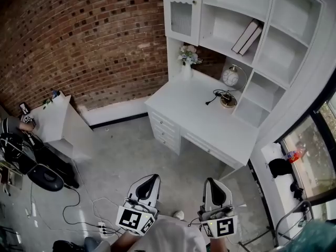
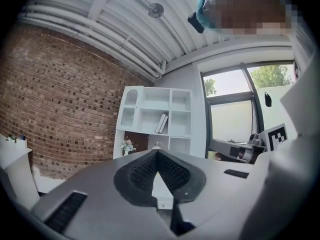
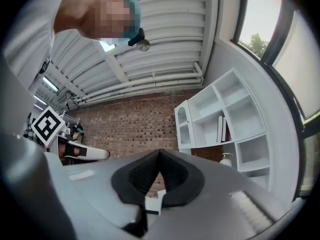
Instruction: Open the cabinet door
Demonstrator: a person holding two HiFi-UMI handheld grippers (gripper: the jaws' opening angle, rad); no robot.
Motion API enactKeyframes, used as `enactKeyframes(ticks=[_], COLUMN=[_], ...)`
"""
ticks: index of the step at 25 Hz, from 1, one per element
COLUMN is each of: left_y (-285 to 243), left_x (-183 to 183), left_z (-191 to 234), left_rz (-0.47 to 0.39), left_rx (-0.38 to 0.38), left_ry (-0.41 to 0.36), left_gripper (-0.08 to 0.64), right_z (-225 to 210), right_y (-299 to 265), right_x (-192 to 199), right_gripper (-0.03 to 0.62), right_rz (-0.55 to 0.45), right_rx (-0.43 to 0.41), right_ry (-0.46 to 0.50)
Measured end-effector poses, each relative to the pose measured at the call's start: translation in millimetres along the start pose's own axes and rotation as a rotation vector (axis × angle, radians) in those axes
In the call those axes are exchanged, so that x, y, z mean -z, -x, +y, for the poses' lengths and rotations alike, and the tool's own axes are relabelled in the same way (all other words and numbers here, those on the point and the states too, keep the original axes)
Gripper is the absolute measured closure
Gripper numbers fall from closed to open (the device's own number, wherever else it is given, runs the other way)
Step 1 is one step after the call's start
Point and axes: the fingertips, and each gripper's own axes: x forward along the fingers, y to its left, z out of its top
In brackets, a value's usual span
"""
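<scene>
Cabinet door (image 1: 182, 14) top cut off; desk clutter (image 1: 227, 96) too small.

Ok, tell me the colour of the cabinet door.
White; the cabinet door shows best in the head view.

Brick wall (image 1: 79, 41): rough, matt. Table (image 1: 194, 109), cabinet door (image 1: 182, 12): smooth white paint, slight sheen; door panel ribbed. Floor (image 1: 126, 161): matt grey, concrete-like. Left tongs (image 2: 156, 152), right tongs (image 3: 160, 153): matt grey plastic shells, black dimpled pads (image 2: 142, 171).
</scene>
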Motion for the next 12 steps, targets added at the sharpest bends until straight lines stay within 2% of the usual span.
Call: enactKeyframes(ticks=[2,8,12], left_y=[-2.7,-18.1,-34.6], left_x=[6.1,10.8,12.6], left_z=[-5.6,-8.7,3.5], left_rz=[0.007,0.02,0.019], left_rx=[-0.017,-0.05,-0.04], left_ry=[0.004,0.009,0.045], left_gripper=[0.551,0.551,0.551], right_z=[-6.6,-27.3,-30.4], right_y=[1.4,-3.1,-26.7], right_x=[6.2,19.6,20.1], right_gripper=[0.583,0.583,0.582], right_rz=[0.018,0.022,0.01], right_rx=[0.004,0.006,-0.012], right_ry=[0.014,-0.066,-0.087])
